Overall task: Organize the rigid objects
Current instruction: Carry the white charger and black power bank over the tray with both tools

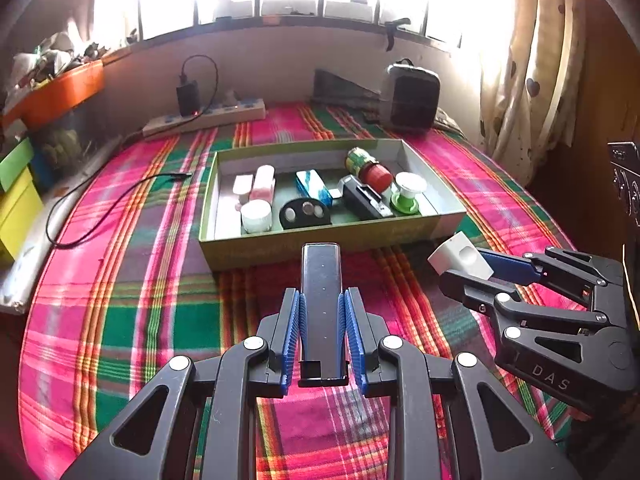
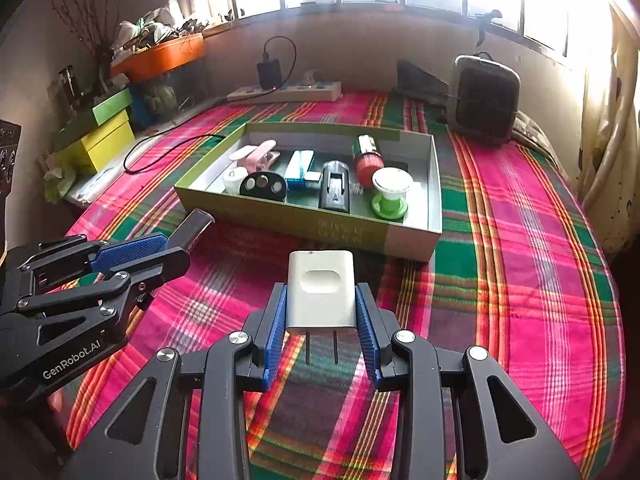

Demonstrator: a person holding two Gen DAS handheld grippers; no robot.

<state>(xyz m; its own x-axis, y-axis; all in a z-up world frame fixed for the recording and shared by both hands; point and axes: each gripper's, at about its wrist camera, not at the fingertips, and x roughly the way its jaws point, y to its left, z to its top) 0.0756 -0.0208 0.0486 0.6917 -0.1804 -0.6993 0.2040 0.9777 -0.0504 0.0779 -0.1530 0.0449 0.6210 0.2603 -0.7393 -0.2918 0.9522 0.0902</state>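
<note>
My left gripper (image 1: 321, 300) is shut on a slim black bar-shaped device (image 1: 320, 280), held above the plaid cloth in front of the green cardboard box (image 1: 320, 246). My right gripper (image 2: 321, 300) is shut on a white plug adapter (image 2: 321, 288) whose two prongs point back toward the camera. Each gripper shows in the other's view: the right gripper (image 1: 466, 270) with the white adapter (image 1: 460, 258), the left gripper (image 2: 176, 246) with the black bar (image 2: 194, 226). The box (image 2: 312, 226) holds several items: a pink clip, a white cap, a black oval piece, a blue pack, a black charger, a red-and-green battery, a green-and-white spool.
A white power strip (image 1: 208, 118) with a black charger stands by the far wall, and a loose black cable (image 1: 100, 216) trails across the cloth on the left. A dark heater (image 2: 482, 98) sits at the back right. Yellow and green boxes (image 2: 106, 136) are stacked at the left edge.
</note>
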